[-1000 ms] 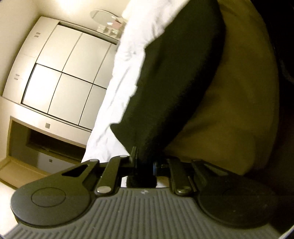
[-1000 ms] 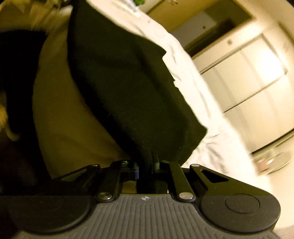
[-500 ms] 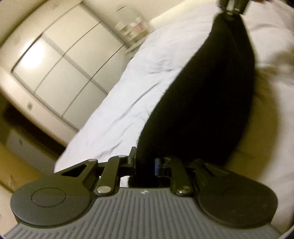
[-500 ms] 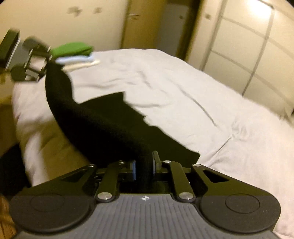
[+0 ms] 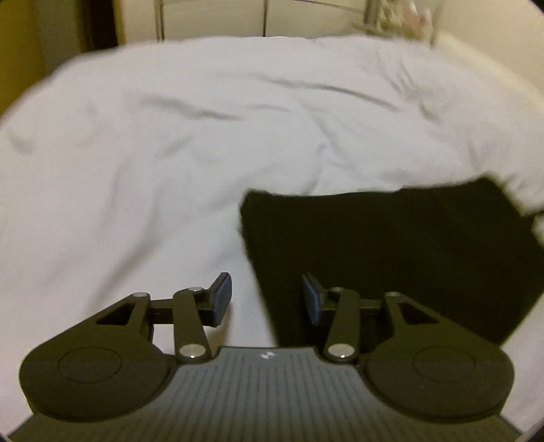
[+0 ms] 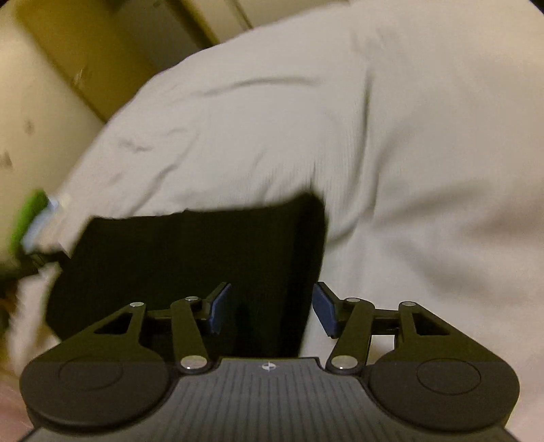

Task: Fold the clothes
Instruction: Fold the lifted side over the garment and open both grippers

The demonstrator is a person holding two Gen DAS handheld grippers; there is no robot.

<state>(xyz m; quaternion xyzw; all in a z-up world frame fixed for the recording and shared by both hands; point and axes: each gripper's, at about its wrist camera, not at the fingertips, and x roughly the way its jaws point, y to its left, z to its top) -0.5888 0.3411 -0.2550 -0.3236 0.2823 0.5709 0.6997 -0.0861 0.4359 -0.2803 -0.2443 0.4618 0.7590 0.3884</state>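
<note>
A black garment (image 5: 391, 251) lies flat on the white bed sheet (image 5: 170, 153). In the left wrist view it spreads to the right, and my left gripper (image 5: 267, 299) is open over its left edge, holding nothing. In the right wrist view the same black garment (image 6: 190, 258) spreads to the left, and my right gripper (image 6: 270, 307) is open over its right edge, holding nothing. Both views are blurred by motion.
The white sheet (image 6: 374, 136) covers the bed all around the garment. A stack of folded clothes with a green one on top (image 6: 30, 217) sits at the left edge of the right wrist view. White closet doors (image 5: 210, 17) stand beyond the bed.
Both grippers were shut on the black garment and held it up. The garment now lies on the bed and both grippers have opened and let it go.
</note>
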